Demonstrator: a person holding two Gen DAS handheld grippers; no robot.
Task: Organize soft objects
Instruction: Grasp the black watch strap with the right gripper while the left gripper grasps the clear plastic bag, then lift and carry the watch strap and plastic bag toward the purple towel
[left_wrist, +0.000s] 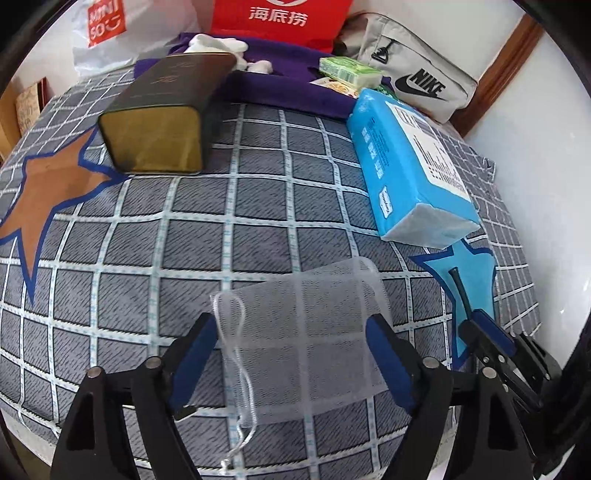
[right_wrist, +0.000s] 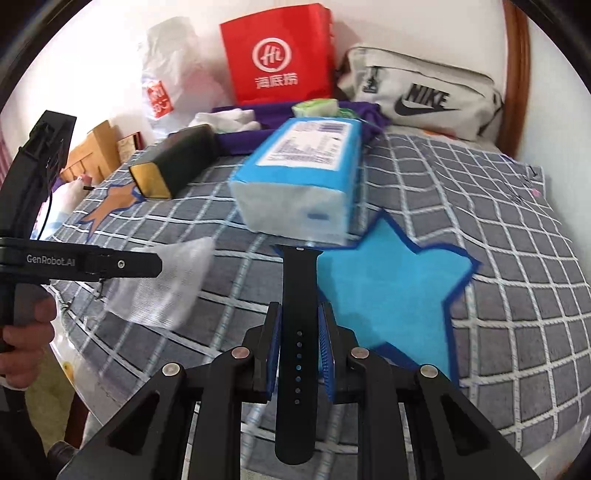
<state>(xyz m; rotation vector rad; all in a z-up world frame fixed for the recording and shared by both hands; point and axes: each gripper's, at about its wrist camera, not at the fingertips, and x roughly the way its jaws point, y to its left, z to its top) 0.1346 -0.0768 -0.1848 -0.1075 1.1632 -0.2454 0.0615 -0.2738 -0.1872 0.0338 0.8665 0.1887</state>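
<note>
While left tool (left_wrist: 291, 354) gapes over mesh pouch (left_wrist: 306, 332) — right tool (right_wrist: 299, 350) pinches watch strap (right_wrist: 297, 332).

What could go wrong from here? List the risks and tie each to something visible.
1. The left tool stands open around the sheer mesh pouch; the pads do not press it, so the pouch mouth may sag shut.
2. The pouch's drawstring trails loose by the left finger and could snag.
3. The right tool pinches the black watch strap mid-length, both ends hanging free; it may twist or slip on the way in.
</note>
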